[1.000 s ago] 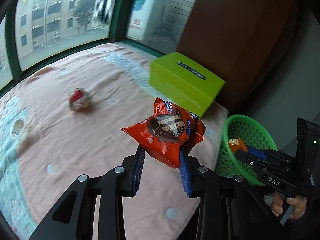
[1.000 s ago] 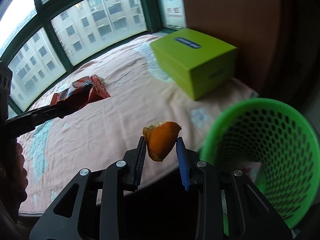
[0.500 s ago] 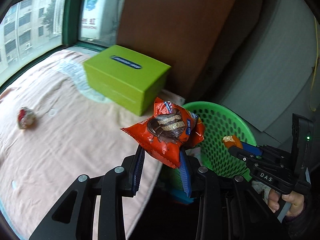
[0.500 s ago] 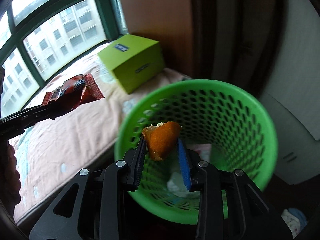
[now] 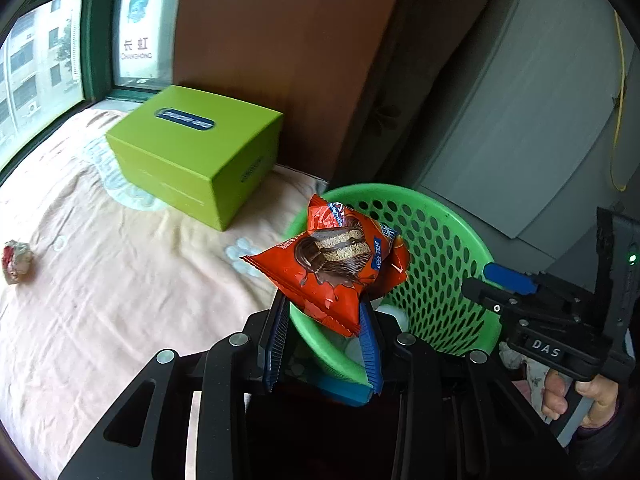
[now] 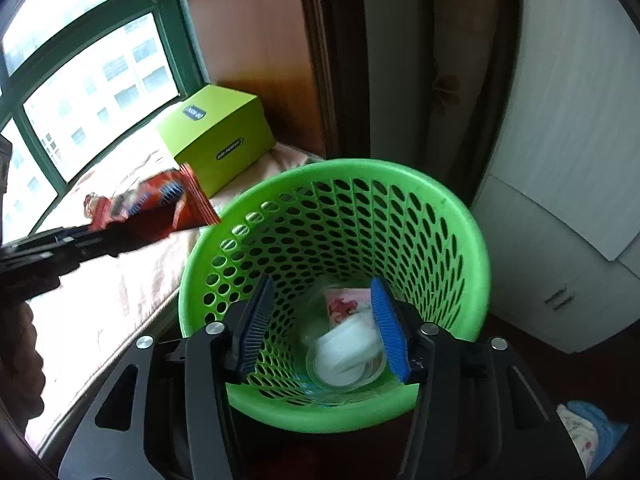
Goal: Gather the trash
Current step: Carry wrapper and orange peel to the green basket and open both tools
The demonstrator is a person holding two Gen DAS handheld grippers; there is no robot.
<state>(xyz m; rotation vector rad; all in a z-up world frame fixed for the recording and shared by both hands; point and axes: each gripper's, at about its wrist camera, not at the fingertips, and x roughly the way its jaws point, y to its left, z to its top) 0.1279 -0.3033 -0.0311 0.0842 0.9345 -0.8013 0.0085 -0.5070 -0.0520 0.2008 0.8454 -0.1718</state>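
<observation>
Left gripper [image 5: 324, 316] clenches the orange snack wrapper [image 5: 328, 264] at the green basket's [image 6: 400, 176] near-left rim; right gripper [image 6: 324, 320], released, hangs over it.

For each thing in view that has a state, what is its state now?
left gripper: shut on the snack wrapper.
snack wrapper: held above the basket rim.
right gripper: open, empty, over the basket.
green basket: upright, holds trash.
green box: closed, on the bed.
crumpled wrapper: lying on the bed.
</observation>
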